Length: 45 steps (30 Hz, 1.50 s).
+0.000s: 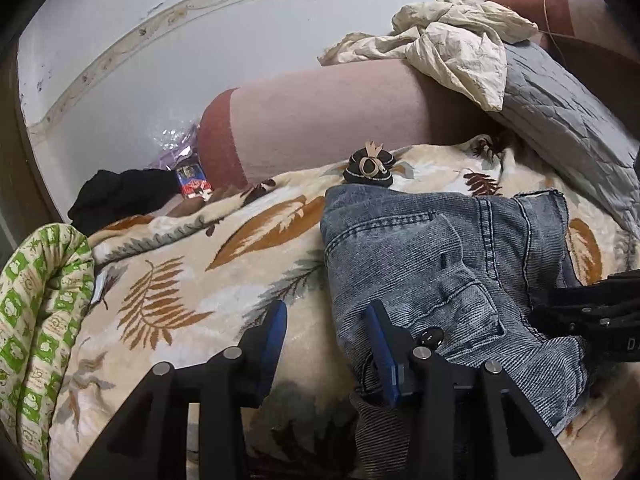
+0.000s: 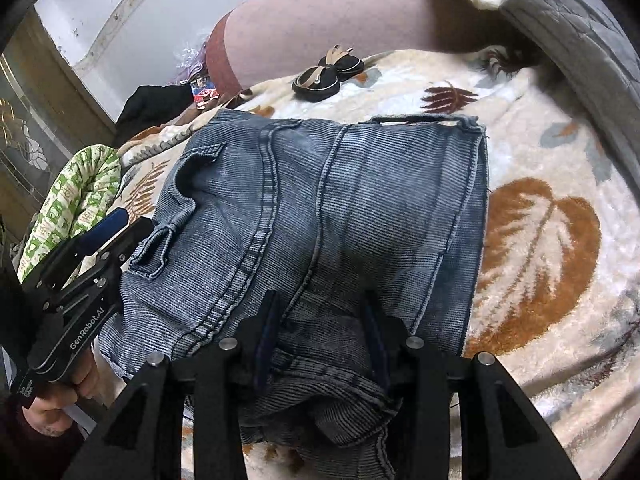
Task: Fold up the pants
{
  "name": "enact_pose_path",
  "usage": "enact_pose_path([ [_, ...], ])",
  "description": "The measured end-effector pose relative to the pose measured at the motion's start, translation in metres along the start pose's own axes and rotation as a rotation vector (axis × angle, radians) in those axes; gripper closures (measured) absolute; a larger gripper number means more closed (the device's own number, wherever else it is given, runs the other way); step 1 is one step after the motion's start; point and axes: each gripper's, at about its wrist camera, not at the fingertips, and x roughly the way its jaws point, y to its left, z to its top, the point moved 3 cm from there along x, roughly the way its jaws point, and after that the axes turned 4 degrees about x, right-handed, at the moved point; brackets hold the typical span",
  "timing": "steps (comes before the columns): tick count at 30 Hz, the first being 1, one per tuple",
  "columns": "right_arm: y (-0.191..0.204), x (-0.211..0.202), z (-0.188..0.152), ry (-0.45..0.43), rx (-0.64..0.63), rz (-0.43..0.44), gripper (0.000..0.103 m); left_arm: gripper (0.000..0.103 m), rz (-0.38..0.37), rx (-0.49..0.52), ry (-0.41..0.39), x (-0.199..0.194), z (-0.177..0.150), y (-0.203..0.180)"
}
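To the far left of my left gripper a green patterned quilt hangs rolled over the edge of the bed, and beyond it a black garment lies near the pink bolster. My left gripper is wide open and holds nothing; its left finger is over the bare leaf-print blanket and its right finger touches the near left edge of the pants, beside a button.

The pants lie folded on the blanket, ahead of both grippers, with a back pocket and seams facing up. Past them a small black shoe with a tan bow sits just beside their far edge.

My right gripper is also open, its 2 fingers spread over the near, bunched end of the pants, gripping nothing that I can see. To its right there is only blanket, then a grey quilted cover well off.

My worry: the near end is crumpled and thick, so closing there may catch only the top layer and pull the fold apart. My left gripper sits half off the cloth and could pinch blanket with the denim. A long sweep forward could knock the shoe.
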Motion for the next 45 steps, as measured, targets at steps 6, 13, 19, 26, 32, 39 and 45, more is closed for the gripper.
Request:
enact_pose_path([
  [6,0.001,-0.001,-0.003,-0.023,-0.033,0.002,0.061,0.058,-0.065,-0.072,0.056,0.009,-0.005,0.003],
  [13,0.008,-0.002,-0.004,-0.026,-0.001,-0.08,0.059,0.052,-0.087,-0.04,0.056,-0.002,-0.005,0.003],
  [19,0.019,0.001,-0.005,-0.01,0.022,-0.214,0.058,0.04,-0.161,-0.081,0.035,-0.015,0.004,0.023],
  [26,0.03,0.004,-0.012,-0.062,0.051,-0.355,0.058,0.033,-0.214,-0.087,-0.002,-0.031,0.017,0.052],
  [32,0.032,-0.019,-0.006,-0.034,0.108,-0.34,0.051,0.033,-0.164,-0.234,0.046,-0.016,0.008,0.111],
  [39,0.03,-0.077,-0.013,-0.161,0.061,-0.322,0.042,0.033,-0.181,-0.289,0.096,-0.005,-0.003,0.113],
  [45,0.034,-0.075,-0.02,-0.198,0.003,-0.195,0.042,0.033,-0.283,-0.214,0.078,-0.018,0.001,0.063],
])
